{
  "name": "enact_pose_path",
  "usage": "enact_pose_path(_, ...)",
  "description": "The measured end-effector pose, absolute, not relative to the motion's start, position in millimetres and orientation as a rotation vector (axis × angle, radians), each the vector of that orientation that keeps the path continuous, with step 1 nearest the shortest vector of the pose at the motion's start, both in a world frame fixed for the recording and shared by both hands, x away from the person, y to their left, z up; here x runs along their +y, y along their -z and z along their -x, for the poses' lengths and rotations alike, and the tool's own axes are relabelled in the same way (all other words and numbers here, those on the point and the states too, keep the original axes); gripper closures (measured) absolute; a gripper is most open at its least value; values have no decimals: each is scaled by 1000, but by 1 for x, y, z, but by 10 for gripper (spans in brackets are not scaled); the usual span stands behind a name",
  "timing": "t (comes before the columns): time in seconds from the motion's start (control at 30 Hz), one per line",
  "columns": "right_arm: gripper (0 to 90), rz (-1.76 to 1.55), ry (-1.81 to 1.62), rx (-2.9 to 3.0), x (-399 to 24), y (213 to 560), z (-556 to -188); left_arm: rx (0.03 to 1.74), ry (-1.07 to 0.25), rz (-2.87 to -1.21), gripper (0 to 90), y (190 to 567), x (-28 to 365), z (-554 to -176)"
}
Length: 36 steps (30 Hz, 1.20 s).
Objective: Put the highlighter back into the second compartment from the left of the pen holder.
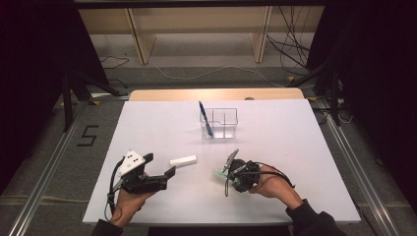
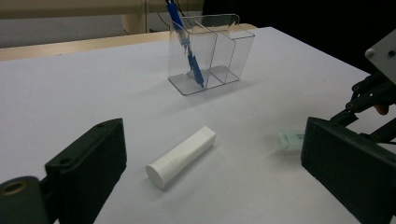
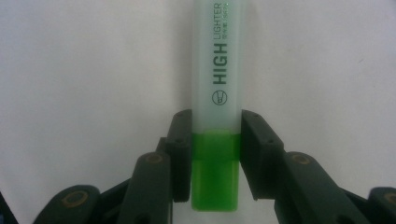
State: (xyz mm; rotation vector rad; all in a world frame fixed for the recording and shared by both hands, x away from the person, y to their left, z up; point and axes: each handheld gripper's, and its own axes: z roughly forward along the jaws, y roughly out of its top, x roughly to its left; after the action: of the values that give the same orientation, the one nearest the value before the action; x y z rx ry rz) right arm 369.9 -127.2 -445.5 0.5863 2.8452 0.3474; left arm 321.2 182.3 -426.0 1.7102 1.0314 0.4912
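R gripper [image 3: 216,140] clamps highlighter [image 3: 218,70], prob. lifted

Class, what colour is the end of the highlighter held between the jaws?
Bright green on the highlighter, clearest in the right gripper view.

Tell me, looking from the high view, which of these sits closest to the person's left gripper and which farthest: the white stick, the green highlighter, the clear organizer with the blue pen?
From the left gripper:
1. White stick, lying just beyond its open jaws.
2. Green highlighter, off to the side, clamped in the right gripper.
3. Clear organizer, far back at mid-table, with the blue pen leaning in its left compartment.
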Motion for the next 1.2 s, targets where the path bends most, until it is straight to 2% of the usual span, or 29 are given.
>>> enact_pose_path(0.63,673,-249,-465,2623,-125,430,-343,987,-364,-1889,71,409,162,-339)
enact_pose_path(1.2,673,-46,-448,2491,-124,430,-330,833,-274,-2134,118,382,122,-359)
